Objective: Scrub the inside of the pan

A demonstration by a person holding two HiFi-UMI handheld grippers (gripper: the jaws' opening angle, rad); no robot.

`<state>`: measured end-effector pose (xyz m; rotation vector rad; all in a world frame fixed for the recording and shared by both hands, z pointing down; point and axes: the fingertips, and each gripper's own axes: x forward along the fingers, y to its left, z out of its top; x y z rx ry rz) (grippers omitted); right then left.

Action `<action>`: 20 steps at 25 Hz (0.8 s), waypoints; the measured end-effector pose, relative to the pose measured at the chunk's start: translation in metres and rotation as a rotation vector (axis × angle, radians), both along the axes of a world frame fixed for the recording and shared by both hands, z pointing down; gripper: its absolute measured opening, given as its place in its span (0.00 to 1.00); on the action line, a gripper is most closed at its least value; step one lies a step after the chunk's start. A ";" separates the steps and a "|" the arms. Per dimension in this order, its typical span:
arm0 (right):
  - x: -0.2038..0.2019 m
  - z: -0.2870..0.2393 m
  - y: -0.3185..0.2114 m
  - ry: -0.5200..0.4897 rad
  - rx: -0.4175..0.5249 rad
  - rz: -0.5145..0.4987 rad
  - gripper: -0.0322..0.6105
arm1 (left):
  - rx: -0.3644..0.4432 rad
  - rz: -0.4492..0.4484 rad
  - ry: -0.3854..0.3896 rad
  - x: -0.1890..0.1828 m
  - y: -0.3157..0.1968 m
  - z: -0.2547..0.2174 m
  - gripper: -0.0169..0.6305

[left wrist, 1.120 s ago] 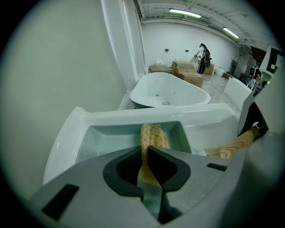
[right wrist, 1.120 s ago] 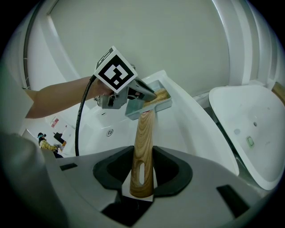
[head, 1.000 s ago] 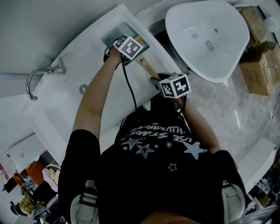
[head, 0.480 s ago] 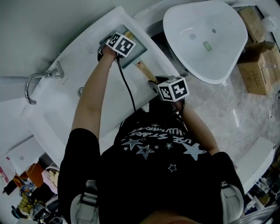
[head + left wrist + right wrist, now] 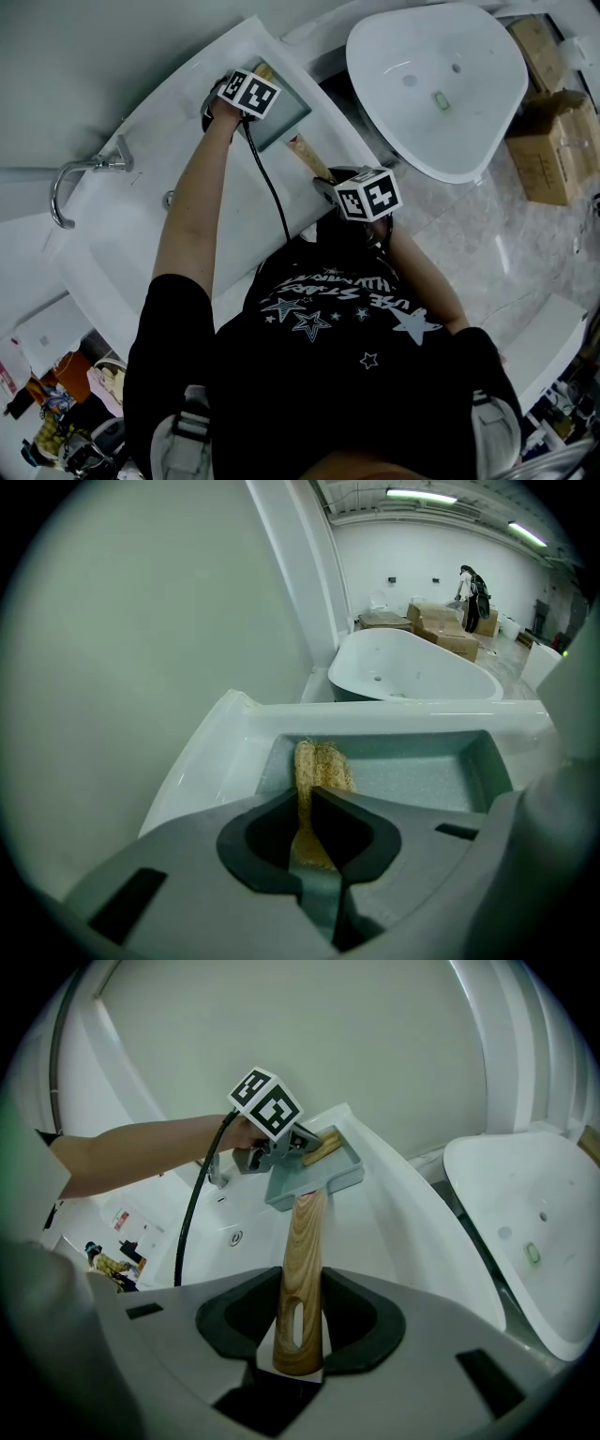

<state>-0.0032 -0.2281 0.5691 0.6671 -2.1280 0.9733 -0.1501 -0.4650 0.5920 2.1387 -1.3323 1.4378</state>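
Observation:
A square grey-green pan (image 5: 287, 114) with a wooden handle (image 5: 308, 156) is held over the rim of a white bathtub. My right gripper (image 5: 300, 1321) is shut on the end of the wooden handle (image 5: 305, 1251). My left gripper (image 5: 307, 803) is shut on a tan loofah scrubber (image 5: 319, 769), whose tip rests on the pan's floor (image 5: 422, 775) by the far left wall. In the right gripper view the left gripper (image 5: 298, 1144) and scrubber (image 5: 324, 1146) sit at the pan's (image 5: 319, 1183) far side.
The bathtub (image 5: 141, 202) has a chrome faucet (image 5: 80, 173) on its left rim and a drain fitting (image 5: 170, 198). A second white tub (image 5: 441, 89) stands to the right, with cardboard boxes (image 5: 553, 141) beyond it. A black cable (image 5: 267, 183) runs along the left arm.
The left gripper has slid the scrubber across the pan, up and to the left in the head view. The right gripper and the handle have stayed put.

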 end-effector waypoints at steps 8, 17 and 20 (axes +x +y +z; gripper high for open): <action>0.000 0.000 0.000 0.002 -0.004 -0.004 0.25 | 0.012 -0.032 0.008 -0.004 -0.004 -0.004 0.10; 0.001 0.001 0.001 0.004 0.001 0.003 0.25 | 0.069 -0.081 0.090 -0.005 0.002 -0.024 0.10; 0.001 0.001 0.001 0.022 0.025 0.009 0.25 | 0.091 -0.080 0.129 -0.003 0.011 -0.035 0.10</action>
